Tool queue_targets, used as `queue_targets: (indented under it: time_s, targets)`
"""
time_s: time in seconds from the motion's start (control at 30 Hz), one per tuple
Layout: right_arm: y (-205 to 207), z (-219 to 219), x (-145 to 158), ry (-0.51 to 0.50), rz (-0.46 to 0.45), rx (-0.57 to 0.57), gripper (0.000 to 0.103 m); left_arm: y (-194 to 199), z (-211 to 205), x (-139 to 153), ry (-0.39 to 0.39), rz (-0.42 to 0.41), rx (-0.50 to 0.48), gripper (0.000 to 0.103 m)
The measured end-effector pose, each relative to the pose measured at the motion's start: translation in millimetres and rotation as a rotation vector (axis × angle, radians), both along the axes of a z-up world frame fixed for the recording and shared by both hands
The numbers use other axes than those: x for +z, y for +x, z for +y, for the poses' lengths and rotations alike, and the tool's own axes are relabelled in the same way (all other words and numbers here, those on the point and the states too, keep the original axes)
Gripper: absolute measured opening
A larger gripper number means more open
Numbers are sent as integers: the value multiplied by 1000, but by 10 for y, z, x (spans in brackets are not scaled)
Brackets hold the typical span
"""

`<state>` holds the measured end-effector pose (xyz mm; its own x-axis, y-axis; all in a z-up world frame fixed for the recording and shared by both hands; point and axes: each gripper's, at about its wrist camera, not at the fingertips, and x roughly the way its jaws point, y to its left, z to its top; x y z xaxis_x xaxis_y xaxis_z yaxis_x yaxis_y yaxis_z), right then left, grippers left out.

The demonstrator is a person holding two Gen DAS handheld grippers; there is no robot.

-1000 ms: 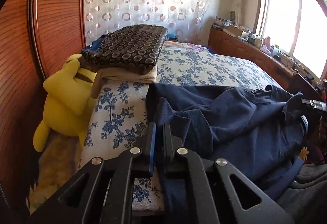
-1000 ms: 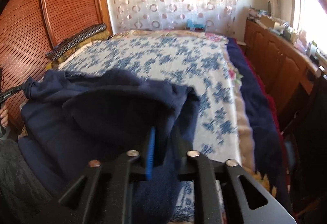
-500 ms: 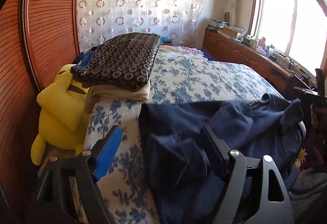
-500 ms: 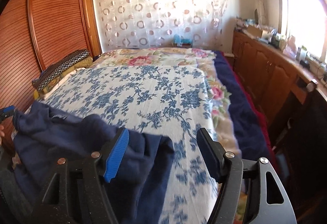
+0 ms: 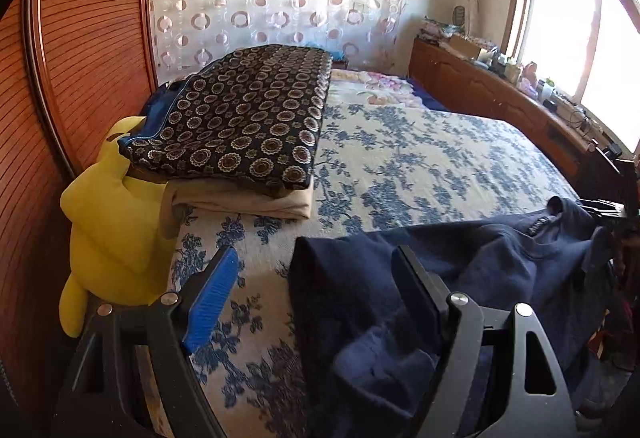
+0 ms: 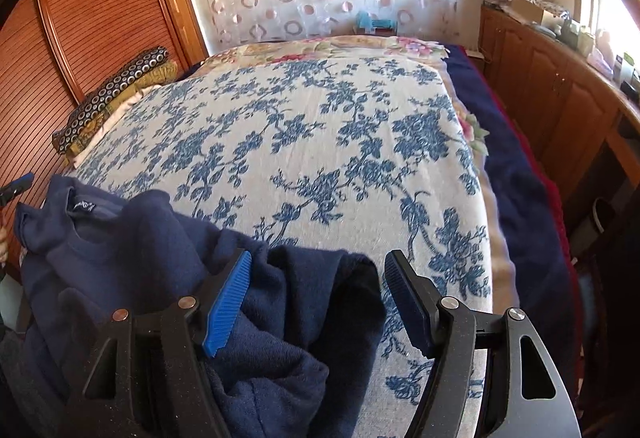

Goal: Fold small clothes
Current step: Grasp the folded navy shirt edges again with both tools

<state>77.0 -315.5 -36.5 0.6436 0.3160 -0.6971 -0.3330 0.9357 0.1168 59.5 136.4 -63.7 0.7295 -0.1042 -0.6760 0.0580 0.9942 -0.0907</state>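
Note:
A navy blue sweatshirt (image 5: pixel 480 270) lies rumpled along the near edge of the bed, collar and label up; it also shows in the right wrist view (image 6: pixel 132 250). My left gripper (image 5: pixel 316 294) is open, its jaws wide apart above the garment's left end, holding nothing. My right gripper (image 6: pixel 320 298) is open too, jaws spread over the garment's right end, with loose cloth lying between and under them. The bed has a white cover with blue flowers (image 6: pixel 320 142).
A stack of folded blankets with a dark circle pattern (image 5: pixel 240 122) sits at the bed's left side next to a yellow plush toy (image 5: pixel 108 222). A wooden wardrobe (image 5: pixel 80 58) stands left. A wooden cabinet (image 6: pixel 560 98) with clutter runs along the right under the window.
Both grippers were shut on the sweatshirt's ends a second ago. They opened, let the cloth drop onto the bed, and have drawn back and up slightly.

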Motion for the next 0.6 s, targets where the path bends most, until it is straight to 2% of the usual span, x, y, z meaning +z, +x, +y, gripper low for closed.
queue_targets:
  time_s: [0.17, 0.23, 0.27, 0.3, 0.4, 0.6]
  targets:
    - [-9, 37, -26, -42, -14, 5, 71, 198, 27, -136, -21, 62, -24, 79]
    - [-7, 54, -44, -56, -19, 5, 71, 273, 34, -221, -32, 91, -41, 72]
    - [-26, 56, -52, -62, -23, 6, 71, 313, 43, -268, -53, 106, -55, 59]
    - [-28, 60, -58, -68, -25, 6, 71, 372, 60, -326, -80, 139, -64, 54]
    - [-27, 77, -78, -76, -29, 6, 71, 458, 68, -413, -89, 184, -68, 53]
    - [-43, 72, -93, -79, -35, 5, 71, 417, 25, -418, -94, 176, -85, 53]
